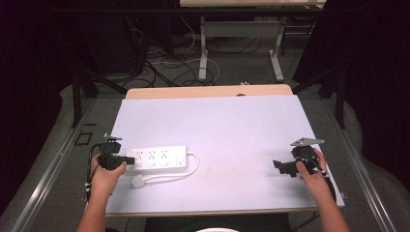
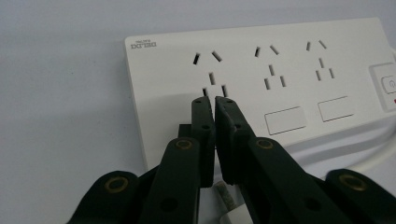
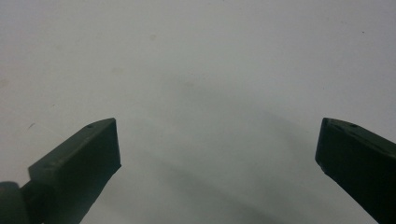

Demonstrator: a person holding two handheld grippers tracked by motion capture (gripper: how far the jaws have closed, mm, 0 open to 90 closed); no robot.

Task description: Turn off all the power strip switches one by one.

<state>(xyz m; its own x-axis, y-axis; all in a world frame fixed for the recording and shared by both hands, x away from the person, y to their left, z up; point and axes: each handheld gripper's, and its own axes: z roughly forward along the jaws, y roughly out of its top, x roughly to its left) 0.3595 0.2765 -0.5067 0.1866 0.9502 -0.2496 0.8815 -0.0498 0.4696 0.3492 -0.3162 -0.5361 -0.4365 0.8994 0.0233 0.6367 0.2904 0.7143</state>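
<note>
Jaws of my left gripper [image 2: 214, 103] are nearly closed, empty, over the power strip [image 1: 155, 158]; my right gripper [image 3: 217, 144], well apart from it, is wide open.

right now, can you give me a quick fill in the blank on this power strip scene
1. The power strip on the table is ____ in colour.
2. The strip has ____ socket groups in a row.
3. The left gripper has its jaws nearly ____, with nothing between the tips.
4. The right gripper has its jaws wide ____ over bare table.

Missing words: white; three; closed; open
</note>
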